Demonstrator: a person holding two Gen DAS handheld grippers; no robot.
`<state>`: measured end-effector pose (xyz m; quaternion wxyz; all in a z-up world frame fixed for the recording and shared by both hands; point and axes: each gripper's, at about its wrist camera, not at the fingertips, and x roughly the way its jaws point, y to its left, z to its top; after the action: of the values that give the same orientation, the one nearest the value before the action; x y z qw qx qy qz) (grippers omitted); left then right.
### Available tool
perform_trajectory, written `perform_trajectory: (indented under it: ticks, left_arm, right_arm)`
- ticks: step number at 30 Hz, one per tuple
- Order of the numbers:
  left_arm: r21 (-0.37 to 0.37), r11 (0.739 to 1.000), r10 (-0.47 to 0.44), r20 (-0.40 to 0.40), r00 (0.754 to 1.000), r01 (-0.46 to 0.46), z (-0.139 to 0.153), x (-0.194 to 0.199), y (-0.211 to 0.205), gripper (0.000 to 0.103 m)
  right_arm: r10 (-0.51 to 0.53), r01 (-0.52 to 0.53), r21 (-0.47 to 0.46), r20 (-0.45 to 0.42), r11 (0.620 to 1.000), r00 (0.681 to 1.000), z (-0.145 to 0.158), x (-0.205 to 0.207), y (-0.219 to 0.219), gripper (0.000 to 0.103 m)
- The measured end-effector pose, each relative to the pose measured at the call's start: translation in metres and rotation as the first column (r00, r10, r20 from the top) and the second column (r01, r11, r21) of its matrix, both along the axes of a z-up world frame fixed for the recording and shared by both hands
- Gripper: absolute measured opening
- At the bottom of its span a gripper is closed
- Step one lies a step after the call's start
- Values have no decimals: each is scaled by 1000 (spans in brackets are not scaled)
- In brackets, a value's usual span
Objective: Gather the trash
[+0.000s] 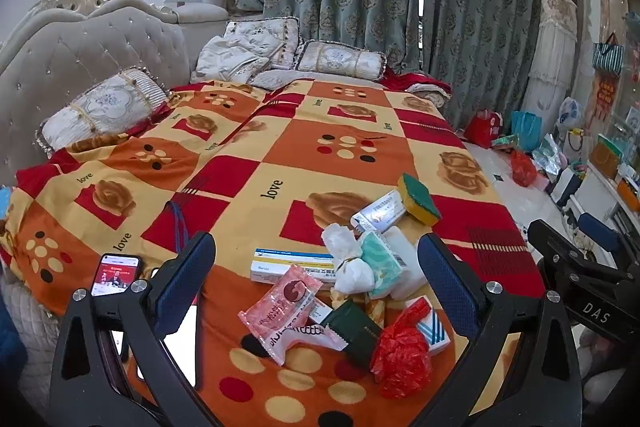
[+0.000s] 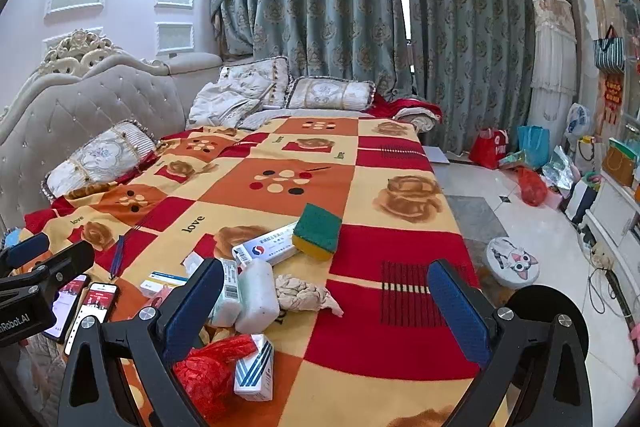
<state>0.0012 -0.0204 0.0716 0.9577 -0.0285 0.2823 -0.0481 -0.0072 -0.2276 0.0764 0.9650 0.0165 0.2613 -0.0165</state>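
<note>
I hold 2 grippers above a bed (image 1: 280, 163) with an orange and red cover. The trash pile (image 1: 352, 283) sits in the lower centre of the left view. The left gripper (image 1: 316, 279) is spread wide and empty around the pile; the right gripper (image 2: 326, 311) is equally wide and empty. Nothing is collected yet, I judge; next I must lower onto 1 item, perhaps the red plastic bag (image 1: 402, 351). Only the right view shows a crumpled cloth (image 2: 304, 293) and a cat-face stool (image 2: 512, 263).
</note>
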Motion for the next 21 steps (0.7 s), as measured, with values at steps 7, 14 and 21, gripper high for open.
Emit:
perform_trajectory:
  ticks: [7,14,21]
  left_arm:
    - [-5,1000,12,0,1000,-12,0,2,5,101]
    - [-18,1000,17,-10,1000,-18,-2,6,9,101]
    - [-21,1000,10,-22,1000,-10,-4,7,9,101]
  right_arm:
    - [19,-19,-12,-7,1000,1000,-2,6,7,101]
    - [28,-29,-23,-20,999,999,-4,10,12,101]
    - [37,-37,-26,-27,999,999,-5,11,12,101]
